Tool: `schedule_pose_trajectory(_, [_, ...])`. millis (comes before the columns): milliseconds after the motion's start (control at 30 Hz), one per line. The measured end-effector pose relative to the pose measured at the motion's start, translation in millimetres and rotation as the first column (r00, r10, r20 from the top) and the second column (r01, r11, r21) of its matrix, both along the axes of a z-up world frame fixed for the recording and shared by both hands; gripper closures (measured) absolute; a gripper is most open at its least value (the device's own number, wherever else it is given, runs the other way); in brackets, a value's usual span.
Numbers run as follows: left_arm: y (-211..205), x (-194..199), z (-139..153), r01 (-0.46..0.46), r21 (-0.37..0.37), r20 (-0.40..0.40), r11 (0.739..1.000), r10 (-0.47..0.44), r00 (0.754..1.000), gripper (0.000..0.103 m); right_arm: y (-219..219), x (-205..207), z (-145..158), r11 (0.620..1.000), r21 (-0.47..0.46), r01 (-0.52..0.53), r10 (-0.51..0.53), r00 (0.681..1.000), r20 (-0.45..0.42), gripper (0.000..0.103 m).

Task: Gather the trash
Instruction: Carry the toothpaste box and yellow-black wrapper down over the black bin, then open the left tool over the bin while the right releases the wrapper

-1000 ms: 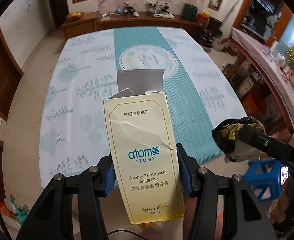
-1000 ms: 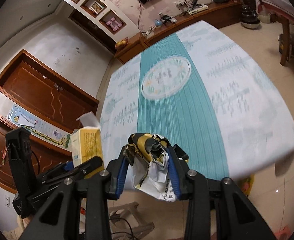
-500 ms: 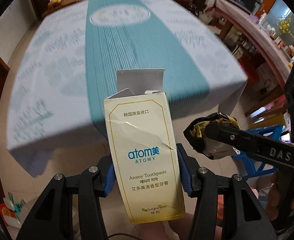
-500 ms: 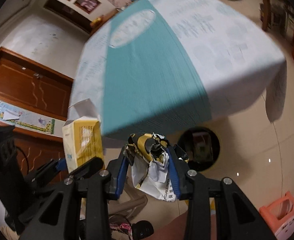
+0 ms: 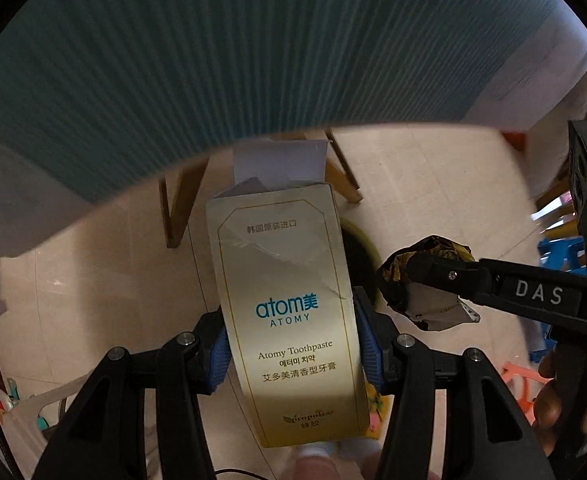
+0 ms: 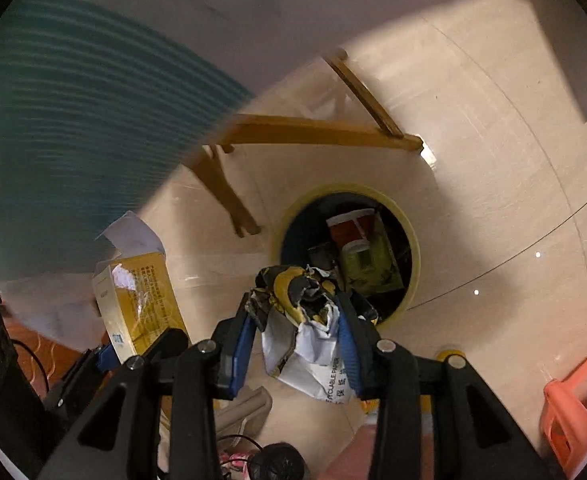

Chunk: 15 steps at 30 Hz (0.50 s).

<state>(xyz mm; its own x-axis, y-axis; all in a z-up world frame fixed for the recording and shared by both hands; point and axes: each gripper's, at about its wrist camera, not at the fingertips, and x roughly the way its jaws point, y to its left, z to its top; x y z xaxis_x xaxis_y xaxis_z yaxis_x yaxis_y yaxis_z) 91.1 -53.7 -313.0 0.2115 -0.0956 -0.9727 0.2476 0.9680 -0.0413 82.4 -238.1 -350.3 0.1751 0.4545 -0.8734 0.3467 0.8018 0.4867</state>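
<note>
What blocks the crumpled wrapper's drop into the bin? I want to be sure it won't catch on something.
Nothing visible does. The crumpled wrapper sits between the right gripper pads, whose jaws are opening, near the rim of the open bin. The wooden table leg stands to the left, clear of the bin's mouth.

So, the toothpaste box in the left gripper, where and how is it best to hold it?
Hold the toothpaste box by its two narrow side edges at the lower half, coming from its closed bottom end, as the left gripper does now. It is long, flat and creased, and the top flap hangs open, so the top end gives no firm hold.
</note>
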Motion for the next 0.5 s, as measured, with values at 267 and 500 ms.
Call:
schedule_pose_trajectory(267, [-1.4,3.2,-48.8,-0.026,0.040,0.015,0.999,0.026,1.000,0.046,4.3,21.4,-66.1,0.999,0.028,0.019,-0.018,0.999,-0.044,0.053])
schedule_pose_trajectory(500, [4.5,-5.2,-55.1,-0.032,0.060,0.034,0.998,0.030,0.999,0.024,9.8,27.7,-67.7,1.000,-0.005,-0.013,0.013,1.000,-0.008,0.046])
